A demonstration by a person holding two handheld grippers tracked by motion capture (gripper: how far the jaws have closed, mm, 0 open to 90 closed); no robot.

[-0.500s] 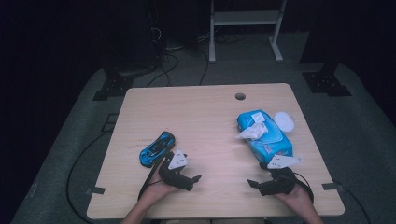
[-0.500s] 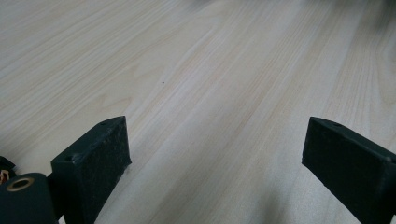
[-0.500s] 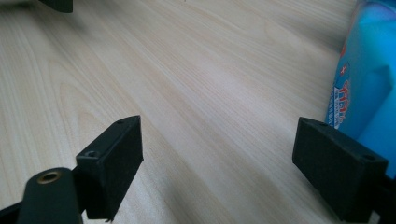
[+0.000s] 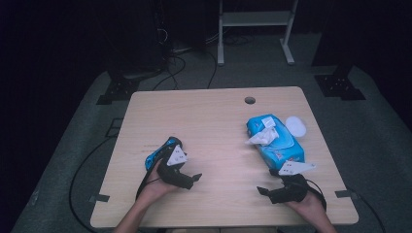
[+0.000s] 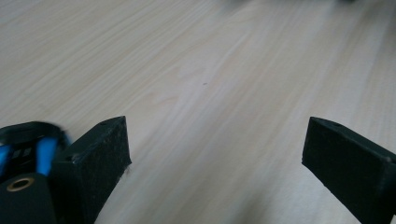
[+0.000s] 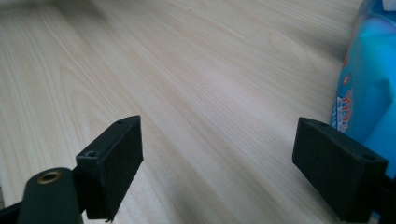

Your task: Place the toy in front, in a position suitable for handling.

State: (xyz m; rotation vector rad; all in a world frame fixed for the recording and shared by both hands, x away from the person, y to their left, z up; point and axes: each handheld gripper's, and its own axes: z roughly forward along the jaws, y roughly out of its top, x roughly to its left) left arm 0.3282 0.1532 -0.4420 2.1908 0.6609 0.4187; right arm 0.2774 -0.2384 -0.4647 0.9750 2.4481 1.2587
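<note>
Near edge of the desk (image 4: 214,116): left gripper (image 4: 194,177) and right gripper (image 4: 263,191) low over pale wood, jaws spread, nothing between. Blue toy car (image 4: 160,152) half hidden behind left gripper. Wipes pack (image 4: 275,138) just beyond right gripper, toward right edge. Beyond the far edge: dark room, cables on floor.

Three cameras: one fixed overhead, one riding on each hand-held gripper.

The high view looks forward and down from above the person's edge of the desk (image 4: 214,121), far enough back to take in the whole top and the floor around it. The left gripper view sits close above the wood, looking along the left hand-held gripper (image 5: 215,154) across bare desk, a blue toy car (image 5: 28,144) at its lower left edge. The right gripper view, equally low and close, looks along the right hand-held gripper (image 6: 217,158) with the blue wipes pack (image 6: 369,93) at its right edge. All three views share the desk; the high view also holds the car (image 4: 160,151) and the pack (image 4: 274,138).
</note>
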